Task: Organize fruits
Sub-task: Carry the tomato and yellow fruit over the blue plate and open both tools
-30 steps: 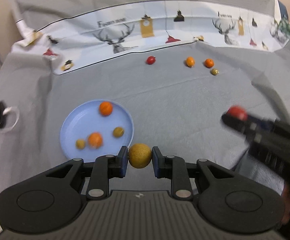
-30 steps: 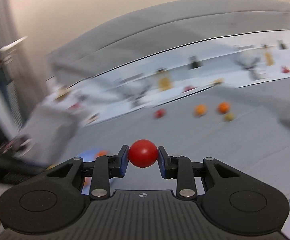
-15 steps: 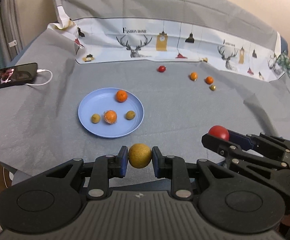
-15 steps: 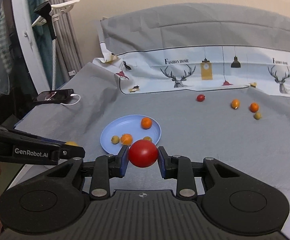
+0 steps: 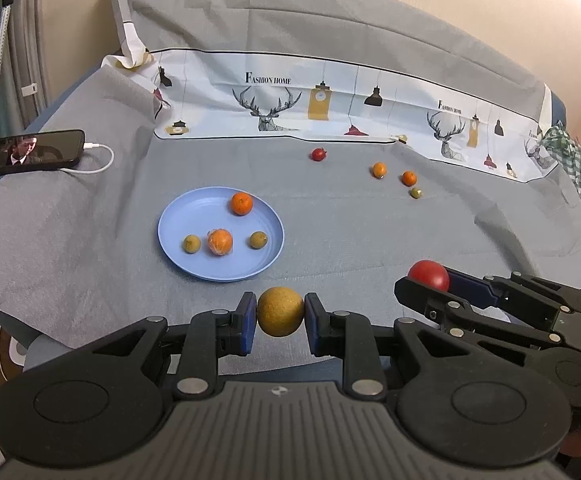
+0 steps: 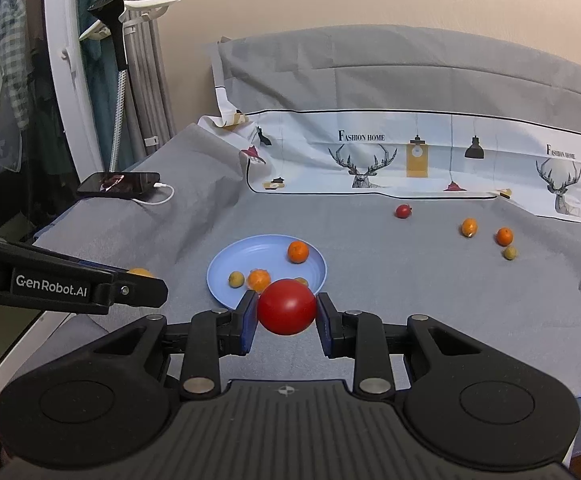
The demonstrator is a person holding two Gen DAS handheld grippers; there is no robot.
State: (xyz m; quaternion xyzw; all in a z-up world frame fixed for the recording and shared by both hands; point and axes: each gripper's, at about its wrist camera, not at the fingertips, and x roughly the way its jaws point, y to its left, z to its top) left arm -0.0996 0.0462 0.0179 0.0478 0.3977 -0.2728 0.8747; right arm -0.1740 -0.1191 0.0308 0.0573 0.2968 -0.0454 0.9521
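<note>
1. Both grippers have pulled back from the blue plate (image 5: 178, 220) since a second ago, and the blurred view is sharp again.
2. At the left gripper (image 5: 280, 317), the blue pads pinch a yellow-brown round fruit (image 5: 280, 312).
3. At the right gripper (image 6: 286, 312), the pads squeeze a red tomato (image 6: 287, 307), and this tomato hides part of the plate's near rim and most of one fruit behind it.
4. On the plate lie two oranges and two small greenish fruits; one orange (image 5: 219, 241) looks wrapped in something clear, but I cannot be sure.
5. Far behind on the grey cloth (image 5: 350, 232) lie a small red fruit (image 5: 318, 154), two oranges and one green fruit, well apart from the plate.
6. A phone (image 5: 32, 157) with a white cable lies near the left edge of the cloth.
7. Between the plate and the far fruits the cloth is free, and its near edge runs just under both grippers.
</note>
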